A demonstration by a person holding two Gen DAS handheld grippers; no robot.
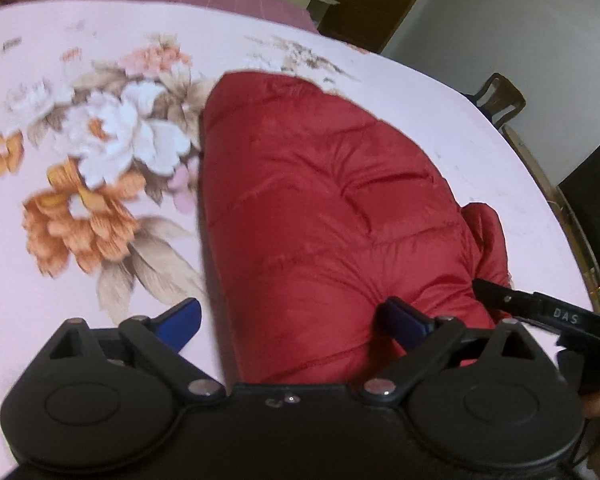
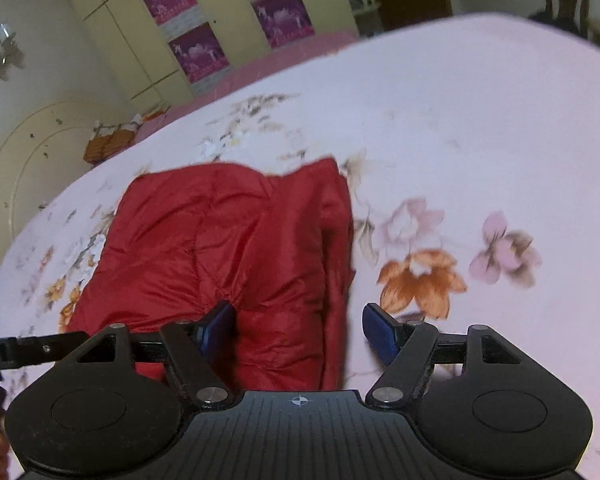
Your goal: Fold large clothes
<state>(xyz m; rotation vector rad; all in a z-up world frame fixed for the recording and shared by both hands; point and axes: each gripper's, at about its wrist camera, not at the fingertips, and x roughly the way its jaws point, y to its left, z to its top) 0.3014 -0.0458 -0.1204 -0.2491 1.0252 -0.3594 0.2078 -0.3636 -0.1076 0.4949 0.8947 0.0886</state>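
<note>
A red quilted jacket (image 1: pixel 320 208) lies folded into a long padded bundle on a pink floral bedsheet (image 1: pixel 100 60). My left gripper (image 1: pixel 294 320) hovers over the jacket's near end with its jaws wide open. One blue pad is over the sheet to the left and the other over the red fabric. My right gripper (image 2: pixel 298 330) is open too and straddles the jacket's (image 2: pixel 220 248) near right edge. Its left pad rests against the fabric and its right pad is over the sheet. A black arm of the other tool (image 1: pixel 540 308) reaches in beside the jacket's lower right corner.
The bedsheet (image 2: pixel 460 120) spreads wide around the jacket. A cream wardrobe with purple panels (image 2: pixel 196 52) stands beyond the bed. A wooden chair (image 1: pixel 500 98) and a dark doorway (image 1: pixel 380 0) are past the bed's far right edge. A brown basket (image 2: pixel 108 142) sits at the bed's far side.
</note>
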